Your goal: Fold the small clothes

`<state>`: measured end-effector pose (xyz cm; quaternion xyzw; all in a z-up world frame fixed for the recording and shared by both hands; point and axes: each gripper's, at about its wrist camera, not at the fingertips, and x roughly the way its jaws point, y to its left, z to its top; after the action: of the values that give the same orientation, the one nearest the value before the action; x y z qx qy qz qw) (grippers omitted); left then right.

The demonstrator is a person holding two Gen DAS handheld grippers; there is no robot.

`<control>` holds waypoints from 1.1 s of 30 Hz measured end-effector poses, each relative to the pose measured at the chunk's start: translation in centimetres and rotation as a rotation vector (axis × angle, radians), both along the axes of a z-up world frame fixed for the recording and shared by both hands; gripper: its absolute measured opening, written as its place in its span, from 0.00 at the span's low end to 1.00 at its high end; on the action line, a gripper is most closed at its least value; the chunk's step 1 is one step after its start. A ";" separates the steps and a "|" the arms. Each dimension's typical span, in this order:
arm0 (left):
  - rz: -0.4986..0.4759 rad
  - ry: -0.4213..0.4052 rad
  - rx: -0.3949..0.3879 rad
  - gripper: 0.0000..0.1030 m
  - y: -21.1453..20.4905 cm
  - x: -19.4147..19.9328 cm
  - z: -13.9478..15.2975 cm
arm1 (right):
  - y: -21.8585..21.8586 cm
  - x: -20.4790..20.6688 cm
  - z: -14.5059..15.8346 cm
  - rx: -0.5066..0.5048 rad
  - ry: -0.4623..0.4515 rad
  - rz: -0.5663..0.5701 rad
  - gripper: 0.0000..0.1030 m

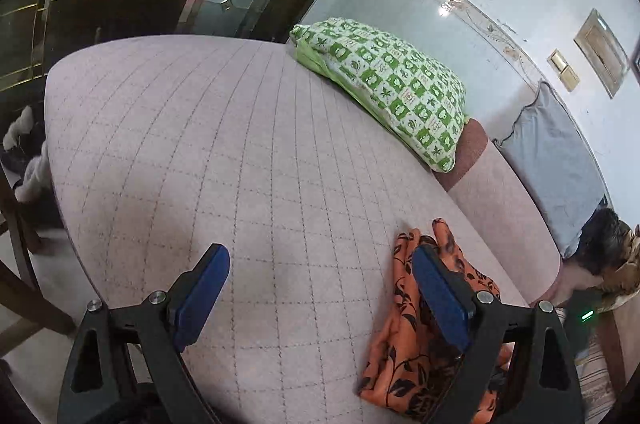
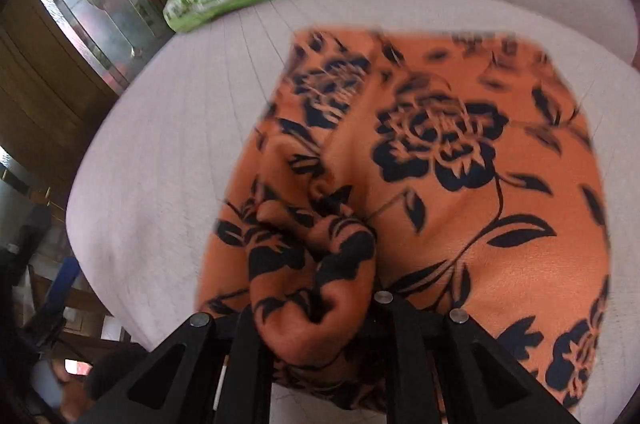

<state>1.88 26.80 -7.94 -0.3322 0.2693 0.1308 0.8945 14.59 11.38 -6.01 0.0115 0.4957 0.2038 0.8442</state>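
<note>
Between R fingers [image 2: 316, 308]: bunched orange cloth [image 2: 460, 183].

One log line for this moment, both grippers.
left gripper: open, empty | right gripper: shut on orange cloth | surface: bed

No legible text, labels or numbers anywhere.

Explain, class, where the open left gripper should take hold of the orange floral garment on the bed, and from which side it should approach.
Probably the free pointed corner of the orange floral garment, approached from the bare bed cover. In the left wrist view that corner lies flat and exposed beyond the left gripper, whose jaws stand wide with nothing between them. The right gripper already pinches a bunched fold.
</note>
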 end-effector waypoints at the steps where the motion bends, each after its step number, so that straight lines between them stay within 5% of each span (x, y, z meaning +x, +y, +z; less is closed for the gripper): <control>1: -0.003 0.001 -0.003 0.90 -0.1 0.0 0.1 | 0.0 0.0 0.7 0.002 -0.012 0.004 0.13; 5: -0.022 -0.005 0.000 0.90 -0.2 0.5 0.8 | 0.1 -1.3 3.9 0.045 -0.073 0.001 0.13; 8: -0.032 -0.002 0.014 0.90 -0.4 1.0 0.9 | 1.3 -2.5 1.7 0.014 -0.050 0.051 0.18; 9: -0.036 0.004 0.011 0.90 -0.5 1.2 0.8 | 1.8 -2.6 0.0 0.002 -0.012 0.096 0.33; 10: -0.042 0.009 0.008 0.90 -0.5 1.4 0.7 | 2.3 -2.6 -1.7 0.004 0.034 0.142 0.59; 13: -0.077 0.007 0.043 0.90 -1.3 1.3 1.0 | 0.6 -4.1 -0.4 0.122 -0.022 0.149 0.70; 19: -0.303 0.029 0.072 0.90 -5.6 1.4 2.0 | -9.1 -5.6 3.2 0.317 -0.074 -0.037 0.78; 24: -0.443 0.079 0.090 0.90 -9.9 1.8 2.4 | -16.4 -6.2 1.7 0.405 -0.027 -0.168 0.78; 25: -0.445 0.094 0.123 0.87 -10.4 2.1 2.2 | -17.4 -5.8 1.7 0.414 -0.018 -0.180 0.78; 27: -0.466 0.167 0.148 0.47 -10.4 3.4 0.8 | -18.3 -5.9 0.9 0.457 0.010 -0.173 0.78; 28: -0.447 0.266 0.143 0.14 -9.6 4.5 -1.1 | -17.9 -5.3 0.1 0.474 0.026 -0.161 0.78; 30: -0.400 0.316 0.027 0.22 -7.7 5.0 -3.1 | -18.0 -4.9 -1.0 0.471 0.054 -0.153 0.78; 33: -0.401 0.301 0.122 0.24 -8.5 4.8 -1.7 | -17.9 -4.4 -1.8 0.486 0.068 -0.137 0.79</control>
<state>6.69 18.26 -9.64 -0.1941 0.4516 0.0148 0.8707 10.23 -6.49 -7.83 0.2545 0.4581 0.2589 0.8114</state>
